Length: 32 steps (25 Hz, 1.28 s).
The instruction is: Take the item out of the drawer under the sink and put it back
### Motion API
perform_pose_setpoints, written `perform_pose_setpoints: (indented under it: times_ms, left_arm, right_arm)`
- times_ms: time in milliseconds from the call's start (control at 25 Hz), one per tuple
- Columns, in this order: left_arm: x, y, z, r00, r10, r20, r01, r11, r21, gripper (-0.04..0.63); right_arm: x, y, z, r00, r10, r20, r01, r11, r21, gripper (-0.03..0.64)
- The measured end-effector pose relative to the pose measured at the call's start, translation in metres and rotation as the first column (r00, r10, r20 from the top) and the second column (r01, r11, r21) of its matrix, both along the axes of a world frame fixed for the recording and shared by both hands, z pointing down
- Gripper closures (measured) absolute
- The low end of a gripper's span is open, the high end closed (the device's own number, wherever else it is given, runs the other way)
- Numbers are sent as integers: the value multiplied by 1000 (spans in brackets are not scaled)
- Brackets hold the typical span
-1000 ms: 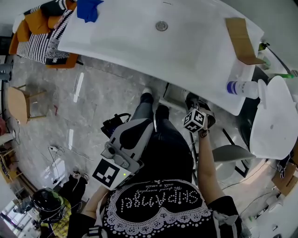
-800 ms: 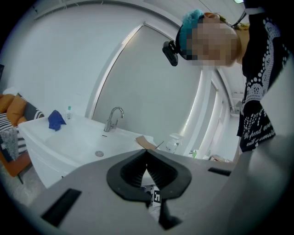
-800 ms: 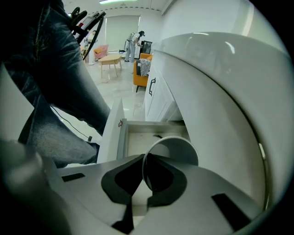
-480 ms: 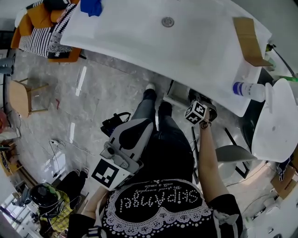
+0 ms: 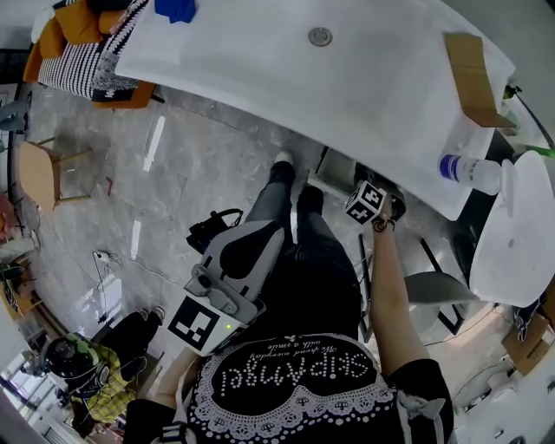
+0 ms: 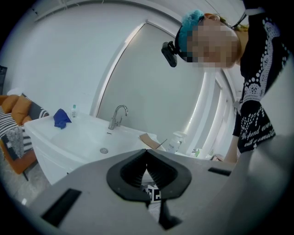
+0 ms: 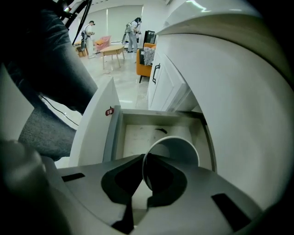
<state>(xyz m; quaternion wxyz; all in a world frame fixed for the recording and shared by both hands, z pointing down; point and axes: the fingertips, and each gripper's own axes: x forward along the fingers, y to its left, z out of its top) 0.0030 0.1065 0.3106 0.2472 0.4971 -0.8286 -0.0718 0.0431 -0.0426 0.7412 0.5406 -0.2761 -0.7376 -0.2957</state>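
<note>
A cup [image 7: 177,149] is being pinched by its rim in the right gripper [image 7: 144,160], over the open drawer [image 7: 138,133]. The left gripper [image 6: 147,153] is being held closed and empty, well apart from the drawer.

1. Two grippers: left gripper [image 6: 146,153], right gripper [image 7: 144,160].
2. Two marker cubes, one per gripper: left cube [image 5: 196,323], right cube [image 5: 365,201].
3. One cup [image 7: 177,149].
4. One open drawer [image 7: 111,135].
5. One sink [image 5: 260,65] with one drain [image 5: 320,35] and one faucet [image 6: 118,115].
6. One blue cloth [image 5: 176,9].
7. One spray bottle [image 5: 468,171].
8. One cardboard piece [image 5: 473,78].
9. One orange armchair [image 5: 78,39].
10. Two distant people: one [image 7: 88,28], another [image 7: 133,26].
11. One wooden table [image 7: 113,49] near them.
</note>
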Motion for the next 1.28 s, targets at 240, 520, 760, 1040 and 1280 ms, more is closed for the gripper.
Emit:
perform_pose_setpoints:
  times_ms: [240,520,760,1040,1280]
  left_arm:
    - [-2,0,3,1000,-8,-12,8,1000,-5,591]
    - [-3,2,4,1000,-21,-21,21,1000,-14,591]
    - [-3,2,5,999,-20,-26,19,1000,-15,591]
    - [-3,3,5,999,-21,-26,20,1000,-8,591]
    - [2,0,5,1000,-8,-22,8,1000,-3,591]
  right_arm:
    - [-2,-4,14,999,-32,-30,34,999,37,592]
    - [-8,-9,20,997,-70,-45,72,995,64,592]
    - [-9,-7,21,994,-99,-51,102,992,73,592]
    - [-2,3,17,998,-60,-32,60,998,-5,591]
    - [0,0,12,999,-40,2,40,999,2,586]
